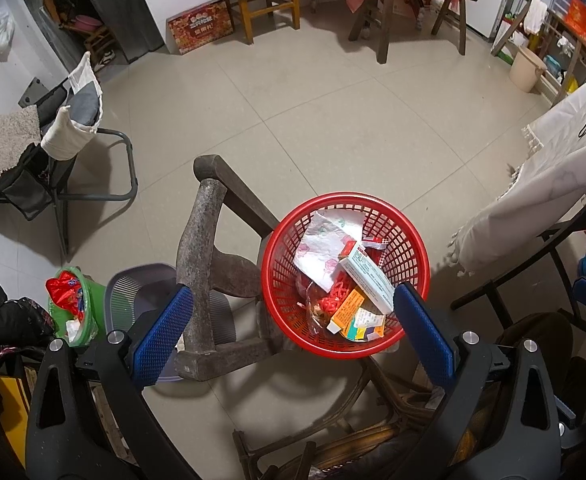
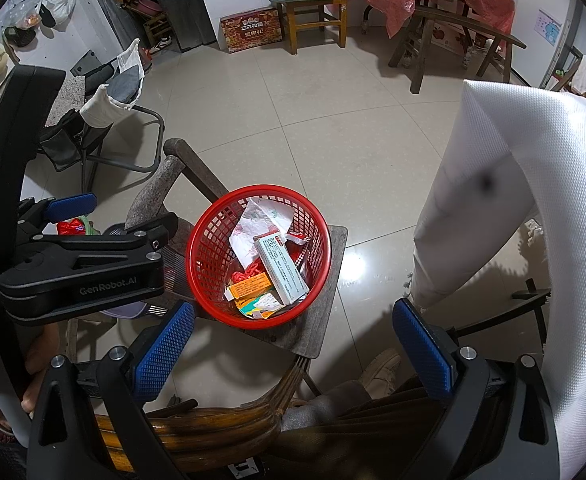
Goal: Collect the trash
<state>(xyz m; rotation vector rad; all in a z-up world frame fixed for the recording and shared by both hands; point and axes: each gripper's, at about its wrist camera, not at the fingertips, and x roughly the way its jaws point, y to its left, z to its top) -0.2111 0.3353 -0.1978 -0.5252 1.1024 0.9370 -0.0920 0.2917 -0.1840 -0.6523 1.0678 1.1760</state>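
A red plastic mesh basket sits on a dark, worn wooden bench, close to its end. Inside lie a crumpled sheet of flower-printed white paper, a long white medicine box slanted across the middle, a small orange box beside it, a small red-and-white sachet by the rim, and some yellow-and-green wrappers at the near edge.

The left gripper hovers above the basket with its blue-padded jaws spread wide and nothing between them; from the right wrist view its black body appears just left of the basket. The right gripper hangs over the near end of the bench, jaws likewise wide apart and empty.

On the floor left of the bench stand a grey mesh bin and a green bin stuffed with red wrappers. A white cloth hangs to the right.
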